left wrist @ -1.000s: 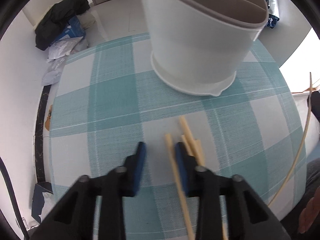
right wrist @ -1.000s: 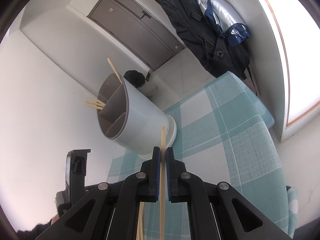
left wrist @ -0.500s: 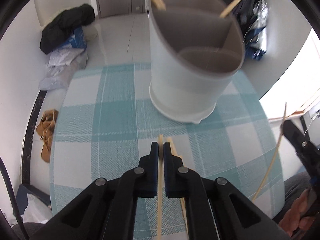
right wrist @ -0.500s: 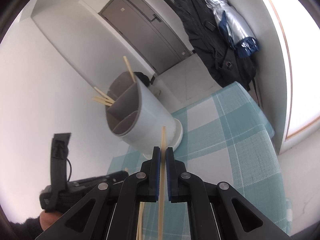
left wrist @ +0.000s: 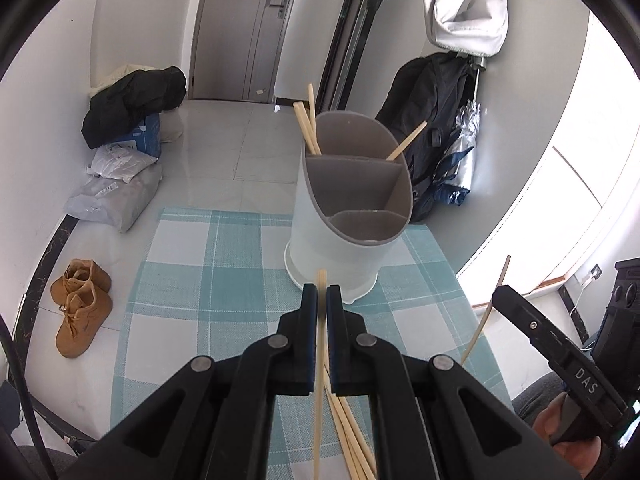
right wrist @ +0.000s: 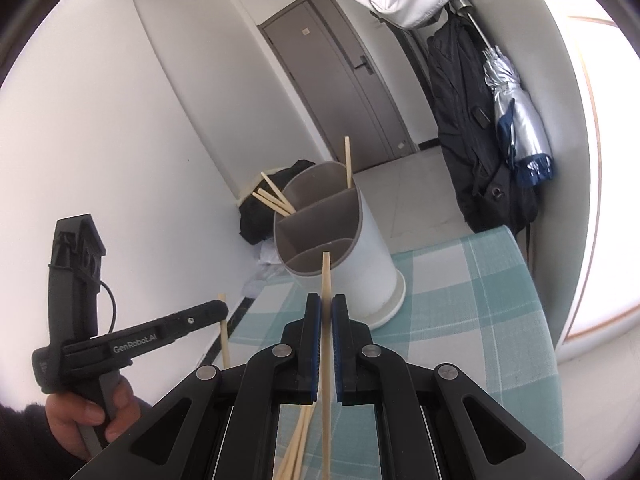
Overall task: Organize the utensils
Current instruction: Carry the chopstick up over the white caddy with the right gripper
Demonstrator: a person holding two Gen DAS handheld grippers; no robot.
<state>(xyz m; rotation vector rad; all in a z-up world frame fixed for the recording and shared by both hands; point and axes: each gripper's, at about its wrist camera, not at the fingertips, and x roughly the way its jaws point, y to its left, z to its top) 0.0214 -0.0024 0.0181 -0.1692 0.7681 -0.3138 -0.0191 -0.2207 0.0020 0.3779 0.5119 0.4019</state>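
Note:
A white utensil holder (left wrist: 332, 240) with grey dividers stands on the teal checked tablecloth (left wrist: 192, 280); several chopsticks (left wrist: 306, 128) lean in its far compartment. My left gripper (left wrist: 321, 292) is shut on one wooden chopstick (left wrist: 320, 360), raised above the cloth just short of the holder. More loose chopsticks (left wrist: 352, 444) lie under it. My right gripper (right wrist: 326, 300) is shut on another chopstick (right wrist: 326, 272), its tip towards the holder (right wrist: 360, 264). Each gripper shows in the other's view: the right one (left wrist: 505, 292) with its stick, the left one (right wrist: 222, 308) held by a hand.
The table's far edge drops to a tiled floor with tan boots (left wrist: 80, 304), plastic bags (left wrist: 116, 188) and a dark bundle on a box (left wrist: 132, 104). A black coat and a folded umbrella (right wrist: 516, 120) hang by the right wall, near a grey door (right wrist: 344, 80).
My left gripper closed on a chopstick and lifted it off the cloth. Both grippers rose and tilted up, so the holder now sits lower and farther off in both views.

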